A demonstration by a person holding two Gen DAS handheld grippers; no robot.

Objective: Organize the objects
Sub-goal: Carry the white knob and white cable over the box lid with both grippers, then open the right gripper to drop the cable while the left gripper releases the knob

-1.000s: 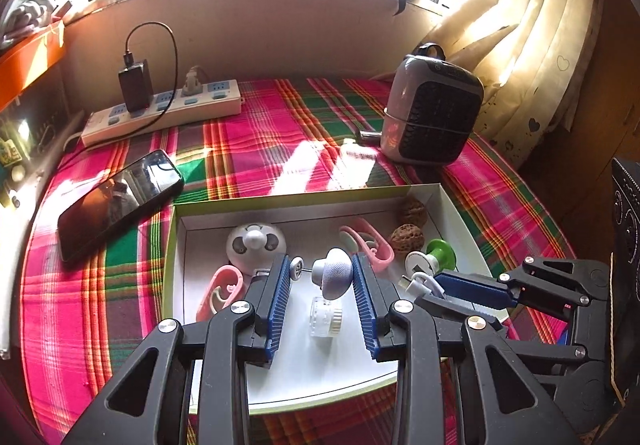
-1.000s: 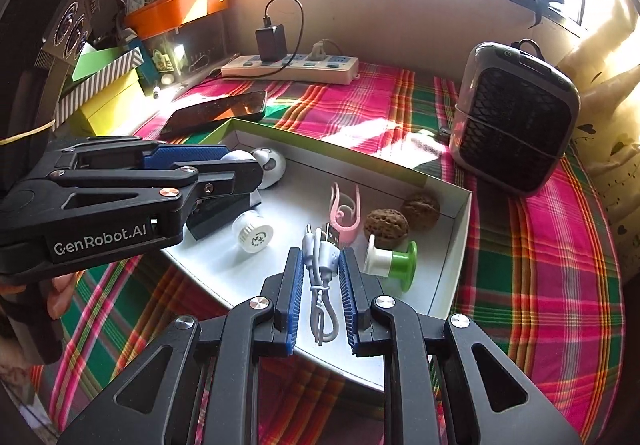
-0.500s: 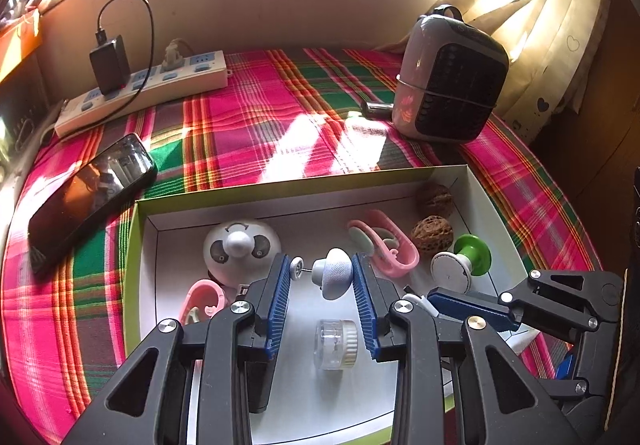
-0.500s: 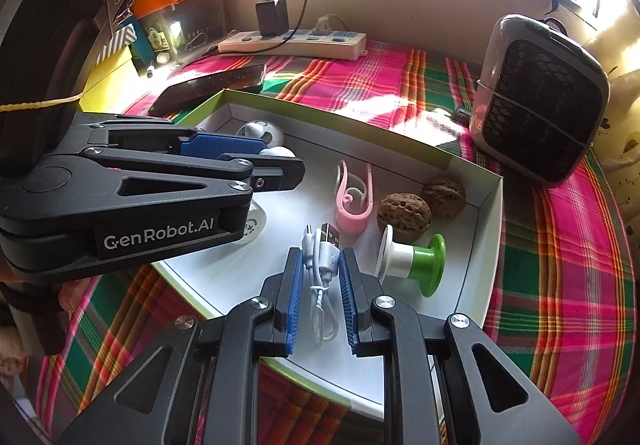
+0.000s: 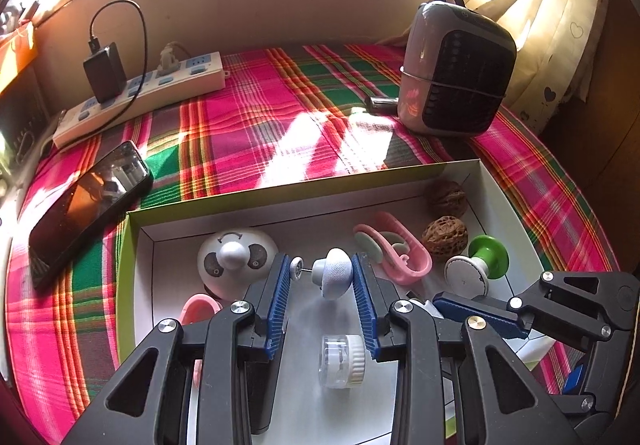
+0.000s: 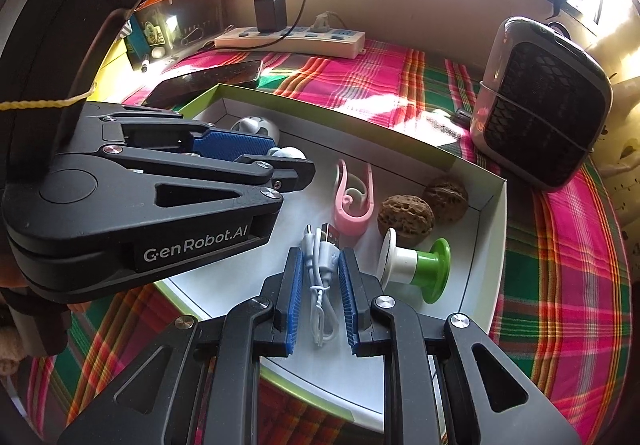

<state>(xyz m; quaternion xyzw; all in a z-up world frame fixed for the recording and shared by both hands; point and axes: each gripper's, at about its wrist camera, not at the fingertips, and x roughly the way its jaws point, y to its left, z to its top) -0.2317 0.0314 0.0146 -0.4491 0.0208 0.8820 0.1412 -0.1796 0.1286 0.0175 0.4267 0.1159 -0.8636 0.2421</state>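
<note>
Left gripper (image 5: 322, 277) | tilted down, grips mushroom-shaped piece (image 5: 332, 273) over tray (image 5: 136, 285)

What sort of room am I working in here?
Most likely a home, a table by a sunny window: a plaid cloth covers it, a heart-print curtain hangs beside it, and a power strip, phone and small heater sit about.

text we read: "GenRobot.AI", white lettering | on: black side of the left gripper (image 6: 280, 161), near left of right wrist view | other legible text: none we can read
</note>
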